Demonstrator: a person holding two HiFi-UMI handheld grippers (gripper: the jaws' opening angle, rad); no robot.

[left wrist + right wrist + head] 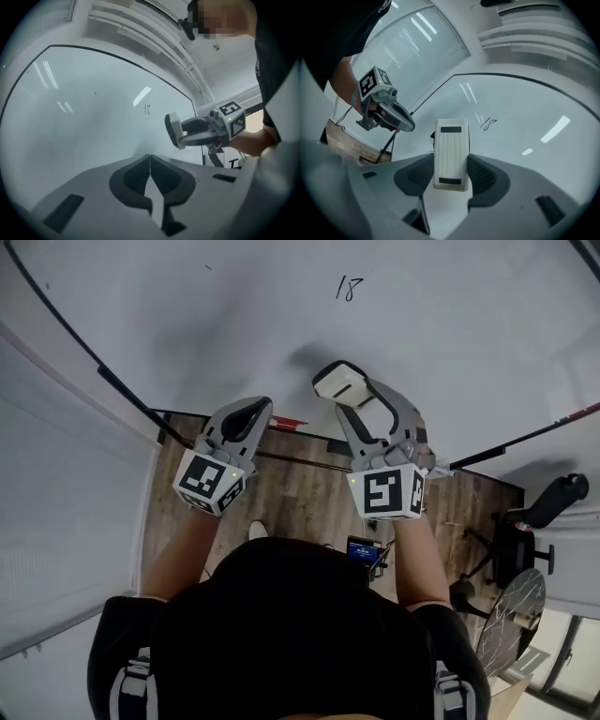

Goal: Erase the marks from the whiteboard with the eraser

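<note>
A white whiteboard [281, 315] fills the upper head view; a small black mark "18" [349, 287] is written near its top. My right gripper [345, 382] is shut on a cream ribbed eraser [451, 153], held a little off the board, below the mark [488, 123]. The eraser [174, 131] shows side-on in the left gripper view, to the right of the mark [147, 109]. My left gripper [248, 413] is shut with nothing in it, its jaws touching, to the left of the right one and near the board's lower edge.
The board's black frame [94, 362] runs down the left. Below is wood flooring [300, 502] with a black office chair [525, 540] at the right. A frosted wall panel [66, 521] stands at the left. The person's head and arms fill the bottom.
</note>
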